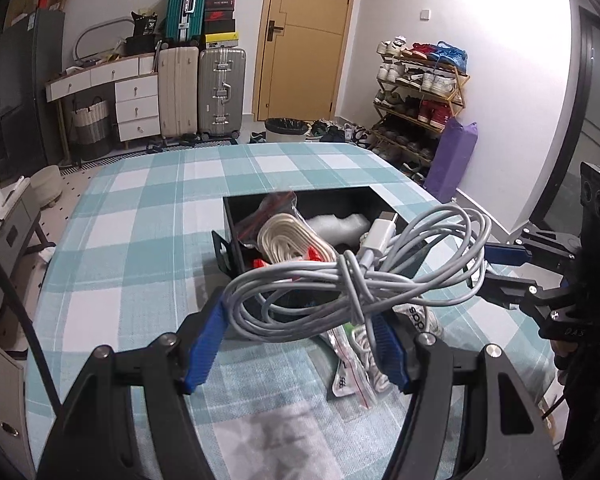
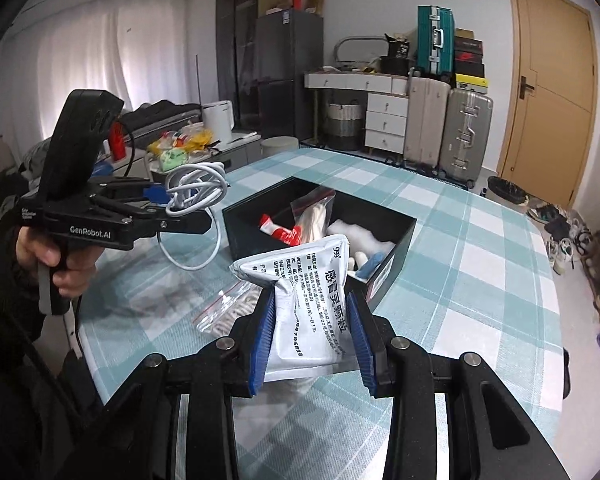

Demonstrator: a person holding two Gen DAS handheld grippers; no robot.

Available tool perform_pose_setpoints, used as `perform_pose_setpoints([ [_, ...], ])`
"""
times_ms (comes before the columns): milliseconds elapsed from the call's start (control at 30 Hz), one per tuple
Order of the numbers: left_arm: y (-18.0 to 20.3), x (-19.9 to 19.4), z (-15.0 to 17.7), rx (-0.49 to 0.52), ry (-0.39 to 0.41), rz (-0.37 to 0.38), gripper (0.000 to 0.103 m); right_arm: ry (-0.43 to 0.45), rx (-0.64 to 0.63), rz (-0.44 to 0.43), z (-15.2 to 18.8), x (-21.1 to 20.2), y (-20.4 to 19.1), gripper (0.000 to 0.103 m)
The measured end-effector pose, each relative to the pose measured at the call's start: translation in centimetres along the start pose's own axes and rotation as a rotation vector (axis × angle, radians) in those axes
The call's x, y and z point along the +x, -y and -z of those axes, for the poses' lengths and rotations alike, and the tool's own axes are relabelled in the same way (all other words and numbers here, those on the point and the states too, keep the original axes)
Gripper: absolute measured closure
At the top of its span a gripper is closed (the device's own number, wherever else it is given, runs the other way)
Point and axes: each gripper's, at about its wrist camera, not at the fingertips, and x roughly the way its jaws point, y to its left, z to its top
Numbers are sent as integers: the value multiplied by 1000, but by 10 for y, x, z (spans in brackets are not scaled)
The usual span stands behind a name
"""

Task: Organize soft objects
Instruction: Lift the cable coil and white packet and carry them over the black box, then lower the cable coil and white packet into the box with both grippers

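My left gripper [image 1: 300,336] is shut on a coiled white USB cable [image 1: 352,276] and holds it above the table, just short of the black box [image 1: 236,236]. It also shows in the right wrist view [image 2: 160,200] with the cable [image 2: 196,188] hanging from it. My right gripper [image 2: 312,332] is shut on a white medicine sachet [image 2: 304,292] near the box's [image 2: 396,240] near corner. In the left wrist view the right gripper [image 1: 496,272] is at the right edge. The box holds a bagged white cable [image 1: 288,240], red items and white padding [image 1: 336,224].
A zip bag with a cable [image 2: 228,308] lies on the checked tablecloth [image 2: 480,280] in front of the box; it also shows in the left wrist view [image 1: 352,364]. Suitcases [image 1: 204,88], drawers, a door and a shoe rack [image 1: 420,96] stand beyond the table.
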Motion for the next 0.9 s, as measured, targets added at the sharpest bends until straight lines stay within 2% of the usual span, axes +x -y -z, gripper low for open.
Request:
perform_pose_setpoints([
  [667,-2,13,-22,39,7,-26,36,16,107,81,-30,13,17,67],
  [900,-5,20,-28,8,1,-6,36,22,155,116,-42,20,23,66],
])
